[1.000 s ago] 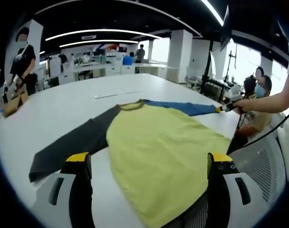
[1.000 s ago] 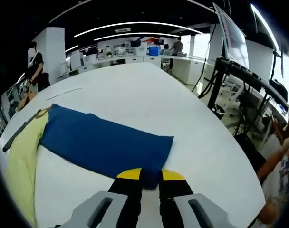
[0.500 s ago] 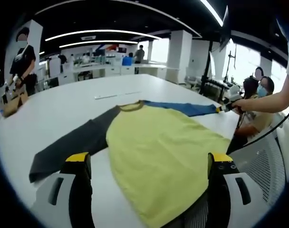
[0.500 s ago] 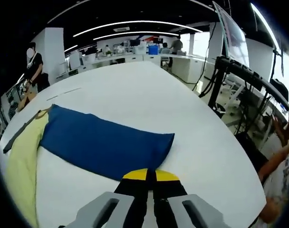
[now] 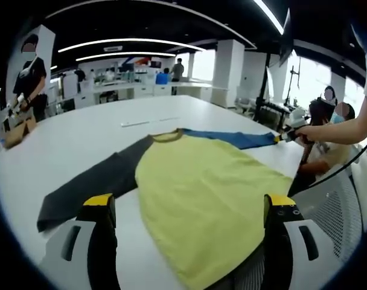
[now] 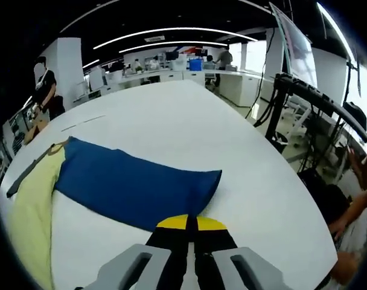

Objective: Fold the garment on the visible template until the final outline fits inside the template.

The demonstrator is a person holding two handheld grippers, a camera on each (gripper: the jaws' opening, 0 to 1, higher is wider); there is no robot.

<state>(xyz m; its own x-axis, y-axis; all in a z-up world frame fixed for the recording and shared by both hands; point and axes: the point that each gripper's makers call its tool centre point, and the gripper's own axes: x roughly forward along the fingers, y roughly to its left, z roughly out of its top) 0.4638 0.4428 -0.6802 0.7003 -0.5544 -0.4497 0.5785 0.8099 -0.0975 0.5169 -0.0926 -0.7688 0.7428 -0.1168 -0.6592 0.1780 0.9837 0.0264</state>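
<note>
Garment (image 5: pixel 201 193) lies flat on the white counter (image 5: pixel 81 139), yellow body facing up, dark grey sleeve (image 5: pixel 93 184) spread to one side, blue sleeve (image 6: pixel 135 187) spread to the other. No template outline can be made out on the counter.

Right claw (image 6: pixel 188 222) sits at the cuff end of the blue sleeve, jaws pressed together with yellow tips touching right at the cuff edge. It looks clenched on the cuff, though how much fabric is between the tips is hidden. In the left gripper view the same claw (image 5: pixel 284 137) shows small at the far tip of the blue sleeve, held by a person's hand (image 5: pixel 304 133).

Left claw (image 5: pixel 189 202) is released, jaws wide apart, hovering over the hem side of the yellow body, touching nothing as far as can be seen.

Key relation: the blue sleeve's long axis runs straight away from the right claw, from cuff toward the collar (image 5: pixel 166 133) and yellow body. So the fold direction is likely along that axis, cuff carried inward over the body. Right claw is on the sleeve; left claw is well apart from it, nearer the hem and the grey sleeve.

Judgement: first sleeve fold about to start, task early.
</note>
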